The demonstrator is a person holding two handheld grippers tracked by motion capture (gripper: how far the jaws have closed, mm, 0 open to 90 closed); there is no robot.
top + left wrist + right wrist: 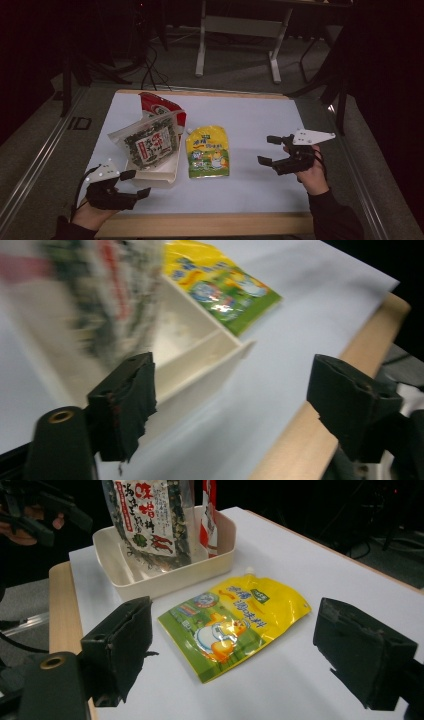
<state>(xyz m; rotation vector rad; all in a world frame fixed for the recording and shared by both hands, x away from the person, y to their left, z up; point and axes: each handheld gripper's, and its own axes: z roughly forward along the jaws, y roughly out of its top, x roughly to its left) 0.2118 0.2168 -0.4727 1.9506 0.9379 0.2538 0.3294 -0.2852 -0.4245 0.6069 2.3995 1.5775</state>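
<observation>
A yellow pouch (208, 152) lies flat on the table (260, 120) between the left gripper (133, 183) and right gripper (269, 149), both with fingers wide and empty.

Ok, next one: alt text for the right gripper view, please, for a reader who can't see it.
A yellow and green spouted pouch lies flat on the white table, between the open jaws of the right gripper. Behind it, a cream tray holds an upright seaweed snack bag and a red packet.
</observation>
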